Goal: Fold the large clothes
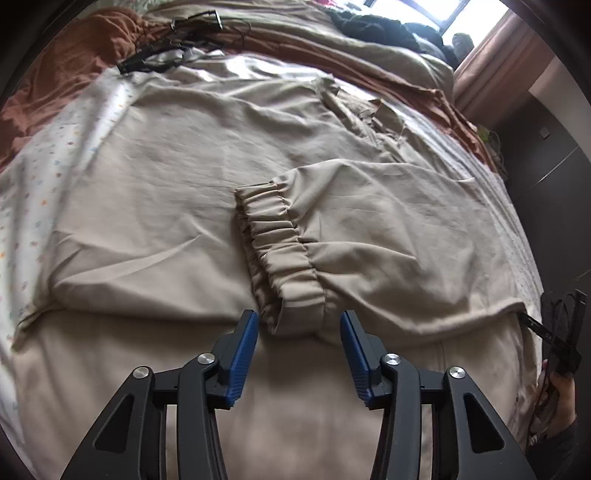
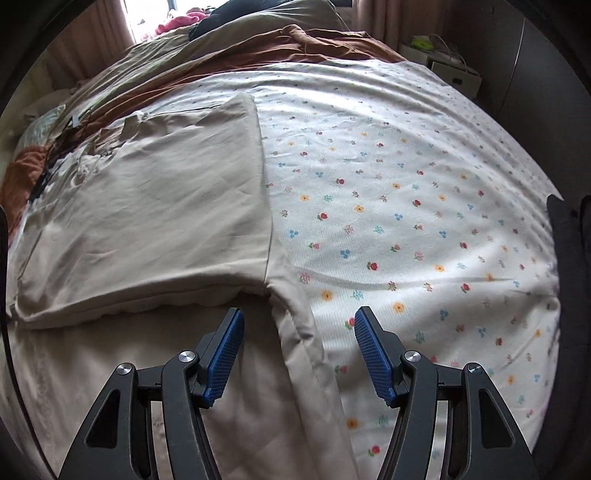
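A large beige jacket [image 1: 166, 192] lies spread flat on the bed. One sleeve is folded across it, its gathered elastic cuff [image 1: 280, 258] lying just ahead of my left gripper [image 1: 299, 325], which is open and empty above the fabric. In the right wrist view the same jacket [image 2: 147, 206] fills the left half, with its folded edge [image 2: 310, 354] running down between the fingers of my right gripper [image 2: 299, 325]. That gripper is open and holds nothing. The right gripper also shows at the left wrist view's right edge [image 1: 554, 332].
The bed has a white floral sheet [image 2: 406, 206]. A brown and tan duvet [image 2: 266, 48] is bunched at the far end, with dark clothes [image 1: 376, 26] on it. Black hangers [image 1: 177, 37] lie at the far left. A white bedside cabinet [image 2: 454, 70] stands beyond the bed.
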Tool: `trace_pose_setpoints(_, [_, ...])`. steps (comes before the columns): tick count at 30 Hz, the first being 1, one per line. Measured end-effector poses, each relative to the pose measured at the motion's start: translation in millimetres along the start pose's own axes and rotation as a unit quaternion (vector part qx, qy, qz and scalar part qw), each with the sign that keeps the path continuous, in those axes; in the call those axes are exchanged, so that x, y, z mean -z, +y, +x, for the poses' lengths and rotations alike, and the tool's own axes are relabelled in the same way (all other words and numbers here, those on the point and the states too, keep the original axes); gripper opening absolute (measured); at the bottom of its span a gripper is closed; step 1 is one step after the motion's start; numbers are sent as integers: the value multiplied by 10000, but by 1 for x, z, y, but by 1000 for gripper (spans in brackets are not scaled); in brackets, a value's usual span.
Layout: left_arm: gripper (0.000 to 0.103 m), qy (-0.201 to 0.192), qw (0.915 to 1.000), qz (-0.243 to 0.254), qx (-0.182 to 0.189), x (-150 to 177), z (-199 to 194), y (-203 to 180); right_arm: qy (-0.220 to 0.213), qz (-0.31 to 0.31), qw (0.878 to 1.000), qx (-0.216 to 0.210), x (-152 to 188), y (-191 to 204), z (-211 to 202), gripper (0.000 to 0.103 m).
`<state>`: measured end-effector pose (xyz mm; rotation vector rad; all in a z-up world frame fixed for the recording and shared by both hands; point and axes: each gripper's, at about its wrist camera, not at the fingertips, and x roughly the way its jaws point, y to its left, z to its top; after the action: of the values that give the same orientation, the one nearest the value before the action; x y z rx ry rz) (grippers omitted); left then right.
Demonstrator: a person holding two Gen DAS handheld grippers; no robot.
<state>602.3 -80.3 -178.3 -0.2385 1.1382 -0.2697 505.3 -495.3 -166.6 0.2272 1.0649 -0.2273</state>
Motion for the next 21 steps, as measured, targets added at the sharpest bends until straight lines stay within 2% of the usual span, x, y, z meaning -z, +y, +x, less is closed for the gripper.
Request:
trace_pose_setpoints(4, [37, 33, 9998, -29, -186, -9, 17, 2, 17, 122, 9999, -25, -5, -3, 9, 62])
trace_pose_setpoints(6, [26, -29, 9996, -3, -278, -13, 21, 2, 2, 223, 9997, -24, -6, -7, 12, 62])
trace_pose_setpoints(9, [22, -75, 9995, 31, -311, -21, 25, -1, 4, 343, 9994, -6, -8, -11, 14, 62])
trace_pose_setpoints(14, [22, -44, 9992, -35, -400, -23, 23, 1, 24, 372, 9993, 10, -5, -11, 7, 62])
trace_pose_setpoints(19, [24, 59, 9993, 227, -285, 0, 6, 0, -57, 297, 9992, -244, 9, -12, -12, 62])
trace_pose_setpoints(20, [27, 83, 9993, 228, -276, 5, 2, 2, -54, 265, 9993, -271, 13, -11, -16, 62])
trace_pose_setpoints(21, [37, 108, 9993, 206, -283, 11, -2, 5, -49, 237, 9992, -305, 18, -11, -19, 62])
